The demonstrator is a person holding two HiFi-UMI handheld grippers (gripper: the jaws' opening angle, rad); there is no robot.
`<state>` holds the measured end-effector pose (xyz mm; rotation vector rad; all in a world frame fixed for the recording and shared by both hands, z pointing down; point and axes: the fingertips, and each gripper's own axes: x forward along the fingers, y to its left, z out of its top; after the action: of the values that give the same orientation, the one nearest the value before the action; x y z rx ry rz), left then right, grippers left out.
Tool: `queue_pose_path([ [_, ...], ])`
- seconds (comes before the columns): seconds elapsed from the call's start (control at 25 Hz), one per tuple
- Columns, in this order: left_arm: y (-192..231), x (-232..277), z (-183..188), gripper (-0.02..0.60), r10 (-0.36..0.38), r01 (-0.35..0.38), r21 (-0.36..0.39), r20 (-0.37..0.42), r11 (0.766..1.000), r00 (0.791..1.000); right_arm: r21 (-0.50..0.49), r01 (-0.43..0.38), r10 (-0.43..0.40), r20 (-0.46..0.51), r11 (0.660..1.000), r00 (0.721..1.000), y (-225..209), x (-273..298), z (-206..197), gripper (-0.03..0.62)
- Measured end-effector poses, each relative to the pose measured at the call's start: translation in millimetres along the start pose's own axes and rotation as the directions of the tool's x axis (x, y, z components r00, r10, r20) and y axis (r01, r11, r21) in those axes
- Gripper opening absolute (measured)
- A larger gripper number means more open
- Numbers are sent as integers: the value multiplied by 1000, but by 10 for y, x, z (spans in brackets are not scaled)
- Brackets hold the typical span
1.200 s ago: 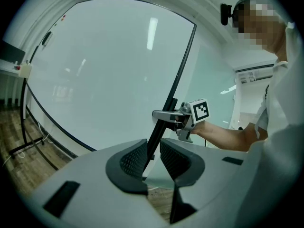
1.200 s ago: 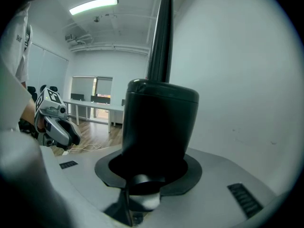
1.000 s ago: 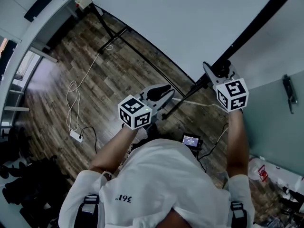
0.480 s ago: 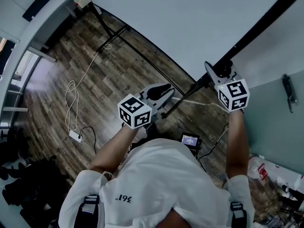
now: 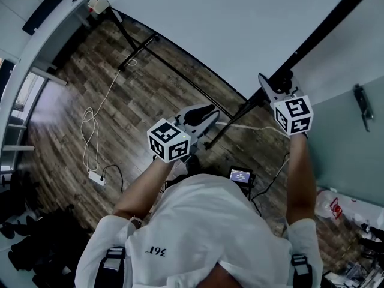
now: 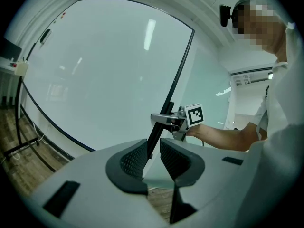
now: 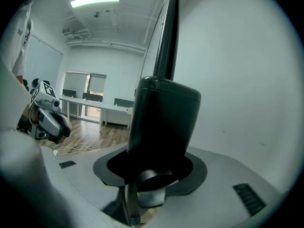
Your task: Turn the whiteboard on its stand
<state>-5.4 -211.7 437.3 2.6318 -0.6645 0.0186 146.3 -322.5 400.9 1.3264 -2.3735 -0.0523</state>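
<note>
The big whiteboard [image 5: 228, 23] hangs tilted on its black stand; in the left gripper view the whiteboard [image 6: 109, 75] fills the background. My right gripper [image 5: 273, 87] sits at the black pivot housing [image 5: 283, 77] on the board's side post. In the right gripper view that housing [image 7: 164, 122] stands between the jaws, which have just been opening; I see no pad pressing on it. My left gripper [image 5: 206, 114] hovers below the board's lower edge, jaws a little apart with nothing between them [image 6: 152, 158]. The right gripper [image 6: 167, 120] also shows in the left gripper view.
The stand's black legs [image 5: 141, 47] spread over the wooden floor. A white cable with a power strip [image 5: 96, 176] lies at the left. A small lit device [image 5: 241, 176] sits by my feet. A white desk [image 5: 36, 47] runs along the left, and a glass wall with a handle [image 5: 360, 104] is at the right.
Only the head view has shifted slightly. Both grippers and the board stay where they were.
</note>
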Motion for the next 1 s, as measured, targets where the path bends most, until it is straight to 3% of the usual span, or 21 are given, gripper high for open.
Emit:
queue_pose_path([
  [0.44, 94, 79, -27, 74, -113, 114, 17, -52, 993, 992, 80, 122, -122, -6, 989, 992, -78, -334, -148, 239],
  [0.8, 55, 193, -113, 74, -211, 213, 8, -104, 977, 972, 177, 287, -290, -8, 942, 957, -126, -848, -261, 238],
  [1.0, -211, 201, -179, 74, -220, 222, 12, -101, 975, 970, 229, 310, -323, 21, 923, 946, 36, -1230, -312, 238],
])
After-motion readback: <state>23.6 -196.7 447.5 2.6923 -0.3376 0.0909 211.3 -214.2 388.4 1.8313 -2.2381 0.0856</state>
